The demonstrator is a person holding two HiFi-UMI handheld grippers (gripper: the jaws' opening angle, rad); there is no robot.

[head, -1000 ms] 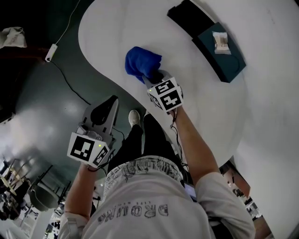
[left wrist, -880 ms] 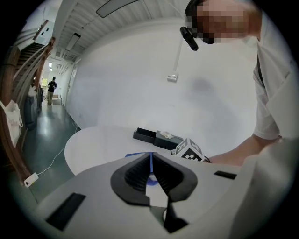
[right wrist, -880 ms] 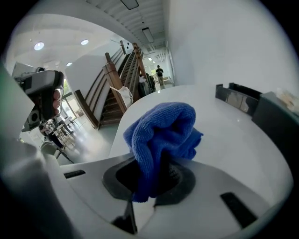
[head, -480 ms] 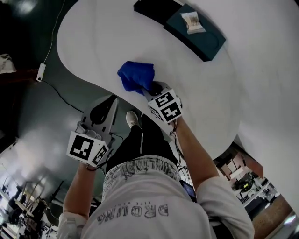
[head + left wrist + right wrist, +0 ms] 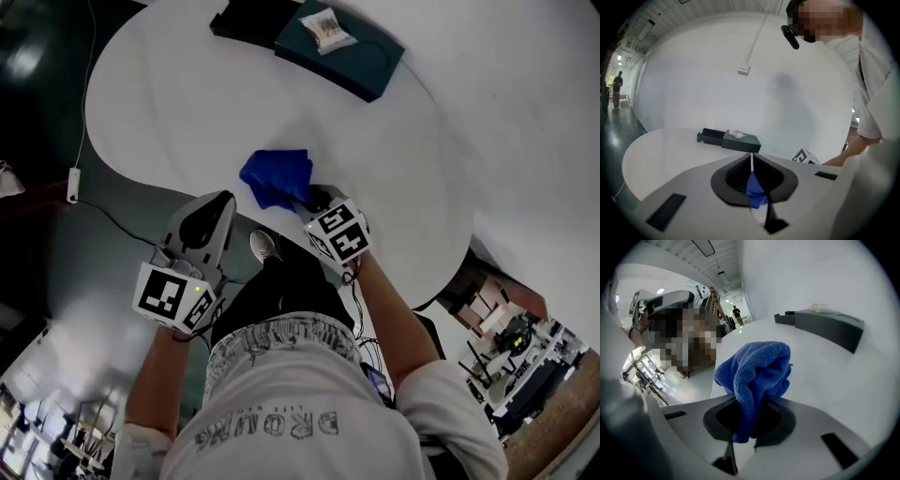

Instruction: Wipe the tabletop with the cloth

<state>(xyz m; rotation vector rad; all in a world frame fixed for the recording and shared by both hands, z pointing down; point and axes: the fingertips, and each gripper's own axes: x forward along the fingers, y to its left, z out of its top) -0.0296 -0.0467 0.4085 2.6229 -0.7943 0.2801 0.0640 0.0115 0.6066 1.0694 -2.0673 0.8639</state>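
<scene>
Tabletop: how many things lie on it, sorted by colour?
Blue: 1, the cloth
Dark teal: 1, the box
Black: 1, the tray
Pale: 1, the packet on the box
Total: 4

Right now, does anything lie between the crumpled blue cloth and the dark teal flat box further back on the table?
Nothing: the head view shows only bare white tabletop between the crumpled blue cloth and the dark teal flat box.
</scene>
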